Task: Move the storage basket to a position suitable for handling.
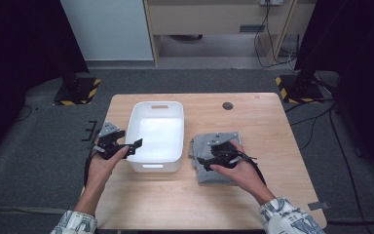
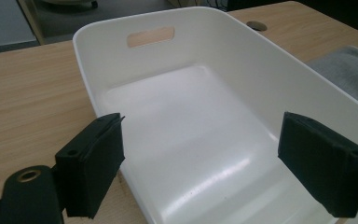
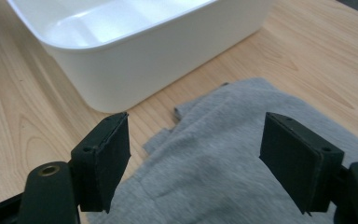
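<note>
On table (image 1: 272, 122): one white bin (image 1: 156, 131), one grey cloth (image 1: 214, 146); both grippers' jaws wide apart, holding nothing.

The tub (image 1: 156, 136) in the middle of the frame was plain glossy white. The folded cloth (image 1: 214, 158) to its right was a soft heather grey, without print. The table (image 1: 253, 126) was pale wood with fine brown grain, and a small dark grey round cap (image 1: 228, 106) sat near its upper edge. Both grippers, the left gripper (image 1: 135, 146) and the right gripper (image 1: 202, 162), were matt black, each topped by a light grey plate. The sleeves (image 1: 289, 217) at the bottom of the frame were white with a dark blue-grey print. The floor (image 1: 39, 161) was dark grey carpet, and two black-and-yellow striped bases (image 1: 78, 91) stood at the upper left and upper right.
</note>
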Tool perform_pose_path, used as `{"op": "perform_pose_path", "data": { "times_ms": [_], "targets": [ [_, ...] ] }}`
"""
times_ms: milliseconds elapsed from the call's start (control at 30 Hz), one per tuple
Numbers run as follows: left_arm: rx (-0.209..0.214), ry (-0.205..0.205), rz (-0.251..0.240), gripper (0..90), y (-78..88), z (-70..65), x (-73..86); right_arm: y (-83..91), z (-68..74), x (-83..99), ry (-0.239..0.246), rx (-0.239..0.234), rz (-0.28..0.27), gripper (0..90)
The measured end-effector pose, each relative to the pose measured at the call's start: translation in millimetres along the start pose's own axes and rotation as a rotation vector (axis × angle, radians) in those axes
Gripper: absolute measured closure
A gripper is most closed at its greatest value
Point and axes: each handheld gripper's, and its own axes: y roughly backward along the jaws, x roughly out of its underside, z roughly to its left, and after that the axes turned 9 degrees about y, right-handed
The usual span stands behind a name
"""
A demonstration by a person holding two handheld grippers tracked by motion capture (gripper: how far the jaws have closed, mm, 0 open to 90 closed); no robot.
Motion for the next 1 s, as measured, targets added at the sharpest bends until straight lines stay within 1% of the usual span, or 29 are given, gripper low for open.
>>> {"op": "perform_pose_path", "data": {
  "times_ms": [67,133,167,233,300,367,400,433,567,733,833,900,1000],
  "targets": [
    [-0.003,-0.006,-0.008,13.5,1.3,-3.5,-1.1,3.3,-4.0,1.0,-0.003,0.010,0.000,23.4],
    [0.008,-0.010,-0.014,13.5,2.3,-7.8,-2.6,7.0,-8.6,2.1,-0.012,0.022,-0.003,22.4],
    [0.008,-0.010,-0.014,13.5,2.3,-7.8,-2.6,8.9,-11.7,2.9,-0.018,0.030,-0.002,21.9],
    [0.031,-0.021,-0.008,13.1,1.3,-14.7,-4.2,11.0,-16.8,4.7,-0.024,0.040,0.003,21.0],
    [0.040,-0.038,-0.005,12.9,0.5,-19.4,-5.3,13.2,-24.4,7.7,-0.041,0.058,0.009,19.6],
    [0.046,-0.038,-0.007,12.6,0.2,-21.7,-5.8,15.2,-31.3,10.7,-0.056,0.072,0.013,18.8],
    [0.059,-0.041,-0.010,12.5,-0.4,-26.8,-6.7,16.0,-33.8,11.9,-0.061,0.076,0.016,18.5],
    [0.065,-0.040,-0.013,12.4,-0.9,-29.0,-6.9,16.7,-37.8,14.0,-0.070,0.085,0.018,17.7],
    [0.089,-0.059,-0.006,11.8,-3.1,-39.4,-7.8,18.6,-48.9,19.7,-0.085,0.109,0.042,15.8],
    [0.111,-0.076,0.005,11.1,-8.4,-50.5,-7.1,19.1,-60.0,25.3,-0.115,0.121,0.059,13.0],
    [0.124,-0.082,0.010,10.7,-11.2,-57.3,-6.2,18.7,-64.7,28.7,-0.118,0.117,0.067,10.0],
    [0.127,-0.084,0.011,10.7,-11.7,-58.7,-6.0,18.5,-65.9,29.8,-0.120,0.113,0.071,10.0],
    [0.139,-0.085,0.014,10.7,-15.1,-64.8,-4.4,15.4,-70.5,34.3,-0.132,0.126,0.095,9.4]
  ]
}}
